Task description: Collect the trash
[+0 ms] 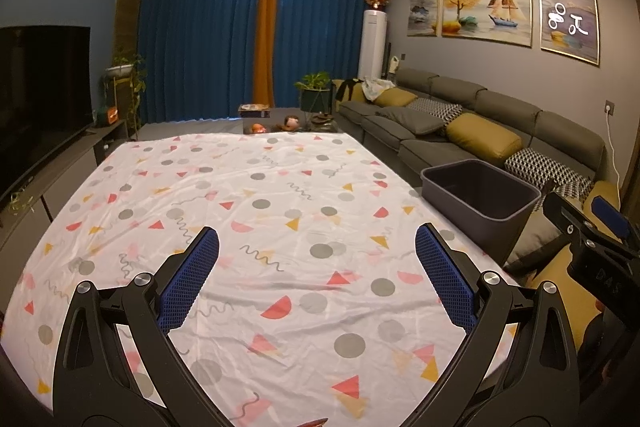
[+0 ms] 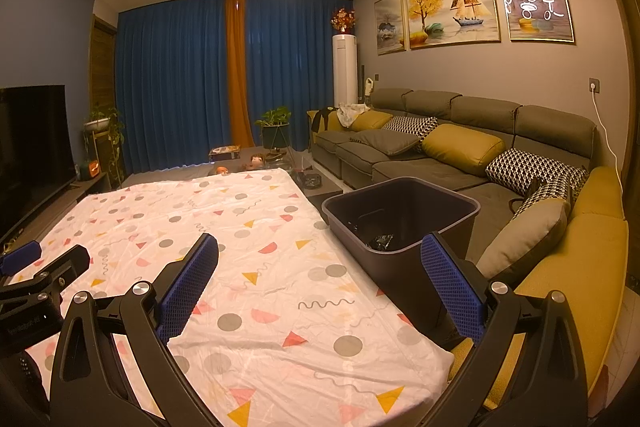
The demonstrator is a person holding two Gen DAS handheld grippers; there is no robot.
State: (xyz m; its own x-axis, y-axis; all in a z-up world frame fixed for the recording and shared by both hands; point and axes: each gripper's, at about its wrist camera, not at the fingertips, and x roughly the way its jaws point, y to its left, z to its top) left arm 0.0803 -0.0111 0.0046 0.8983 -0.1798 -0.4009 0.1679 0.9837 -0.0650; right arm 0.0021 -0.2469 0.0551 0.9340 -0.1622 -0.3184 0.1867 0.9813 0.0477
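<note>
A dark grey bin (image 2: 400, 223) stands at the table's right edge, by the sofa; dark crumpled trash (image 2: 380, 241) lies inside it. The bin also shows in the left wrist view (image 1: 480, 199). My left gripper (image 1: 316, 259) is open and empty above the patterned tablecloth (image 1: 260, 219). My right gripper (image 2: 320, 263) is open and empty, above the table's right side, its right finger in front of the bin. I see no loose trash on the cloth. The right gripper shows at the right edge of the left wrist view (image 1: 592, 227).
A grey and yellow sofa (image 2: 460, 155) runs along the right wall. A TV (image 1: 36, 95) on a low cabinet is at the left. A low table with toys and a potted plant (image 1: 316, 91) is beyond the table's far edge, before blue curtains.
</note>
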